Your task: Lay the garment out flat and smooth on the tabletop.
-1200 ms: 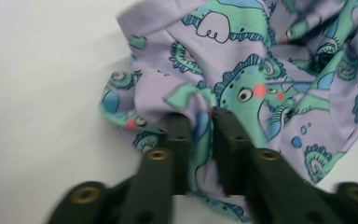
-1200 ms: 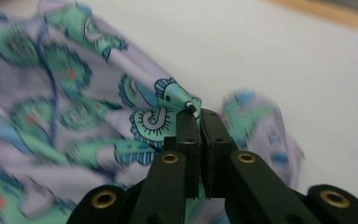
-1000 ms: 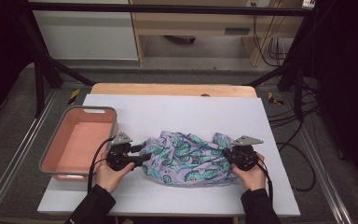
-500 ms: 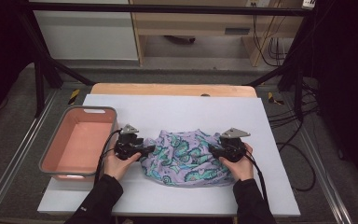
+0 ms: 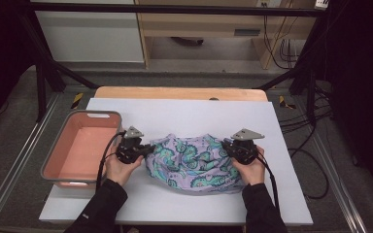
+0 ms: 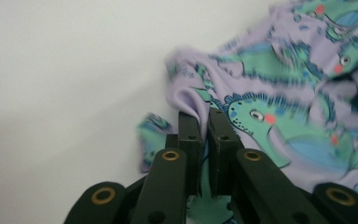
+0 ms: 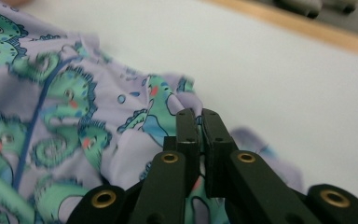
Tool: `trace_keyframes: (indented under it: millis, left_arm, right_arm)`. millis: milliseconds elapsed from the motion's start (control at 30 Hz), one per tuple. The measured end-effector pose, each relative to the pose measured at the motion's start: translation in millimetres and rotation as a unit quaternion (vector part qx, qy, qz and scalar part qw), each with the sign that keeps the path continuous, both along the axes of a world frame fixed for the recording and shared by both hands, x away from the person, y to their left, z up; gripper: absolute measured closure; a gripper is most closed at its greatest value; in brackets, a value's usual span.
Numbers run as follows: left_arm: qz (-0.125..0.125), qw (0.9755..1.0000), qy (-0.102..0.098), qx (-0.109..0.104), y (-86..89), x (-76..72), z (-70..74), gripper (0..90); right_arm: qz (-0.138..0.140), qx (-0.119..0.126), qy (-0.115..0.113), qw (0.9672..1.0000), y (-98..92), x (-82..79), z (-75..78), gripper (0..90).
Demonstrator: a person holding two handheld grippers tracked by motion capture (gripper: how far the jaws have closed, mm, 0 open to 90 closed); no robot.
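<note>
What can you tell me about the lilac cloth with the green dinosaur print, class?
The lilac cloth with the green dinosaur print looks like soft, thin fabric, with blue lines and pink spots in its pattern. It lies bunched and wrinkled on the white table top, right of the pink plastic tub. The left gripper and right gripper each pinch one end, jaws just closed on it.

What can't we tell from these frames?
- High view: the left gripper and right gripper jaw tips are too small to read.
- Left gripper view: the cloth is motion-blurred and cut by the frame edges.
- Right gripper view: how much fabric is pinched, hidden behind the jaws.
</note>
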State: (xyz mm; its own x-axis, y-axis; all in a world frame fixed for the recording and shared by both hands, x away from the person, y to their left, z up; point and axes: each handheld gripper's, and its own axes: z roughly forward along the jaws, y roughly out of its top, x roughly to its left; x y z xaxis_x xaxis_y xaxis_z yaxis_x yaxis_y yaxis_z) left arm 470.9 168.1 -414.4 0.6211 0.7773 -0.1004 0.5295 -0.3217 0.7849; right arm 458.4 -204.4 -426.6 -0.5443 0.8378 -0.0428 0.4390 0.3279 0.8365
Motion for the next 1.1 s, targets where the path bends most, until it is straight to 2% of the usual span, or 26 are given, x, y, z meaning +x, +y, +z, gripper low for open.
trace_keyframes:
  millis: [133,233,267,300,333,400,467,533,600,733,867,1033,1100]
  left_arm:
    - [0.026,0.9986,-0.039,-0.024,10.3,14.7,33.9,85.3]
    - [0.041,0.9963,-0.059,-0.047,14.2,33.2,46.7,84.5]
    - [0.051,0.9958,-0.058,-0.049,14.1,39.3,47.3,80.2]
    - [0.064,0.9954,-0.053,-0.048,14.0,43.9,46.8,69.4]
    - [0.071,0.9949,-0.051,-0.051,13.5,46.3,44.8,57.4]
    - [0.065,0.9963,-0.018,-0.053,12.4,45.9,40.7,38.8]
    - [0.062,0.997,-0.02,-0.042,11.7,39.6,33.8,28.2]
    - [0.055,0.9968,-0.012,-0.056,11.9,31.9,25.4,23.4]
    - [0.043,0.9971,0.009,-0.062,11.2,25.3,17.6,15.9]
    - [0.024,0.9975,0.022,-0.063,7.5,10.7,3.2,11.6]
    - [-0.003,0.9973,0.038,-0.062,-2.5,-2.7,-10.3,7.0]
    - [-0.024,0.9981,0.051,-0.023,-22.2,-19.3,-28.4,7.1]
    - [-0.036,0.9976,0.057,-0.016,-28.7,-23.4,-35.3,7.4]
  right_arm:
    - [-0.012,0.006,-0.059,0.9982,3.8,11.2,24.7,88.1]
    - [-0.038,0.019,-0.109,0.9931,3.7,28.5,41.8,87.8]
    - [-0.046,0.017,-0.128,0.9906,4.4,35.0,44.6,86.1]
    - [-0.056,0.01,-0.132,0.9896,5.5,41.6,45.3,80.9]
    - [-0.065,0.003,-0.123,0.9903,6.3,47.2,44.3,74.6]
    - [-0.069,0.008,-0.103,0.9923,6.6,50.5,39.4,67.0]
    - [-0.057,0.016,-0.086,0.9945,6.5,45.3,33.0,60.3]
    - [-0.049,0.023,-0.072,0.9959,5.7,37.1,26.2,55.6]
    - [-0.038,0.034,-0.061,0.9968,3.8,27.8,21.0,51.6]
    - [-0.016,0.038,-0.037,0.9985,-1.0,10.2,14.4,42.1]
    - [-0.003,0.048,-0.015,0.9988,-8.0,-6.5,9.5,35.0]
    - [0.022,0.05,0.004,0.9985,-14.1,-28.6,4.0,30.5]
    - [0.033,0.047,0.014,0.9982,-14.5,-37.7,0.7,30.1]
